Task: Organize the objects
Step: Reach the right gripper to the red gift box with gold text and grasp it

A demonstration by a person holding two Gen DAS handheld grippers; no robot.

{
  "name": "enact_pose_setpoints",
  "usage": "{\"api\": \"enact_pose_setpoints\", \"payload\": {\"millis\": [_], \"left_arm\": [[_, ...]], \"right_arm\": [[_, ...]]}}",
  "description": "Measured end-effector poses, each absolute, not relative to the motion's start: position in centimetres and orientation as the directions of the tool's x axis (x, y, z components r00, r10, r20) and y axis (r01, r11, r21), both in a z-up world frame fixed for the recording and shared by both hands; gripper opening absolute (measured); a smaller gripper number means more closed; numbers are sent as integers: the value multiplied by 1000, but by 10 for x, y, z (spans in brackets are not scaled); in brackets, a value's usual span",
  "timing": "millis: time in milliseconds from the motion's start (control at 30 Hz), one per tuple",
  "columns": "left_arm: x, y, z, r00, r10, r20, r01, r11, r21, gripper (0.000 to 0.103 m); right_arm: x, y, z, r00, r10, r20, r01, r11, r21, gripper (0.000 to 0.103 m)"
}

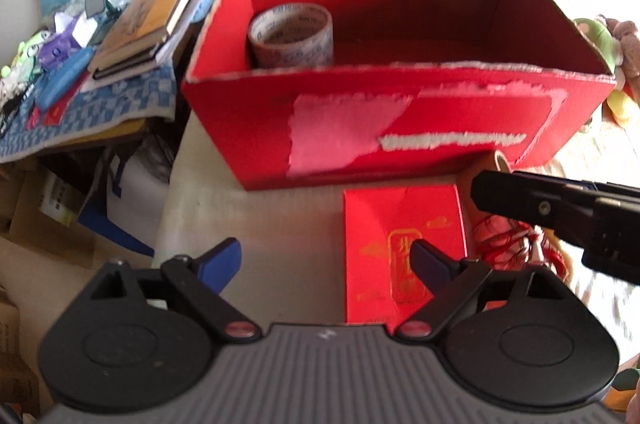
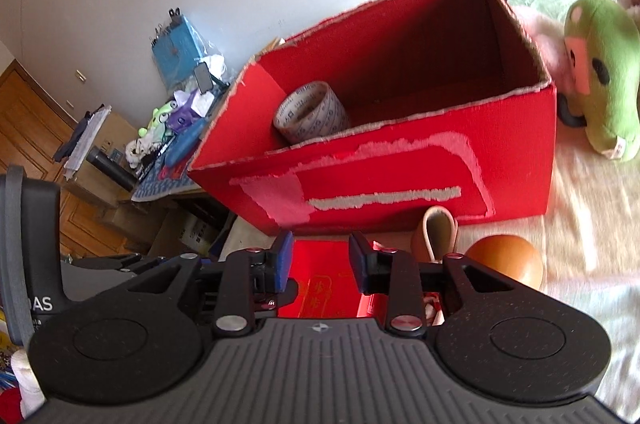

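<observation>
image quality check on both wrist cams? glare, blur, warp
Left wrist: wall and bedding at right blown out white; red box edges bow from fisheye; left tool soft up close. Right wrist: box tilts and curves; bedding by the green plush is overexposed and smeared; tape roll inside sits in shade but is readable.

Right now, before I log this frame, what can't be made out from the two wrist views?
- Floor of the red box, left wrist view: its near wall hides most of it, and the lower part of the tape roll.
- Red packet, right wrist view: the right gripper covers most of it; its gold print is unreadable.
- Red-threaded item, left wrist view: the right gripper hides part of it; it is blurred.
- Brown ball: the right gripper cuts off its base.
</observation>
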State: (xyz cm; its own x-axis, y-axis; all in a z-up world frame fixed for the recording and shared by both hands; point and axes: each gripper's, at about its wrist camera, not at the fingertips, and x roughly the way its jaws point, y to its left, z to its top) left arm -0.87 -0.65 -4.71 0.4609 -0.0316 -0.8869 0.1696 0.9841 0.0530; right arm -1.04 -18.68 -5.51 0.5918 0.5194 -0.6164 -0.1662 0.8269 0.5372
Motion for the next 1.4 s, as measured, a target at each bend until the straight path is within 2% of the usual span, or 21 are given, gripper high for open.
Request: {"api": "enact_pose_setpoints", "payload": {"millis": [300, 367, 867, 1267, 1400], "left_arm": [[-16, -9, -69, 385, -75, -920, 198, 980, 3, 93], [-17, -12, -71, 382, -87, -920, 206, 979, -7, 96], [-10, -22, -75, 363, -152, -919, 255, 965, -59, 103], [-4, -25, -77, 339, -181, -923, 313, 947, -71, 102], [-9, -28, -89, 282, -203, -938, 354, 930, -95, 97]], "right_arm": [[-6, -182, -72, 524, 519, -675, -137, 834, 534, 35], [-4, -181, -77, 505, 517, -691, -124, 836, 535, 39], [9, -184, -103, 387, 530, -754, -64, 832, 552, 41], [16, -189, -103, 370, 550, -749, -94, 824, 558, 39], [18, -194, -105, 366, 565, -740, -89, 812, 577, 37]]}}
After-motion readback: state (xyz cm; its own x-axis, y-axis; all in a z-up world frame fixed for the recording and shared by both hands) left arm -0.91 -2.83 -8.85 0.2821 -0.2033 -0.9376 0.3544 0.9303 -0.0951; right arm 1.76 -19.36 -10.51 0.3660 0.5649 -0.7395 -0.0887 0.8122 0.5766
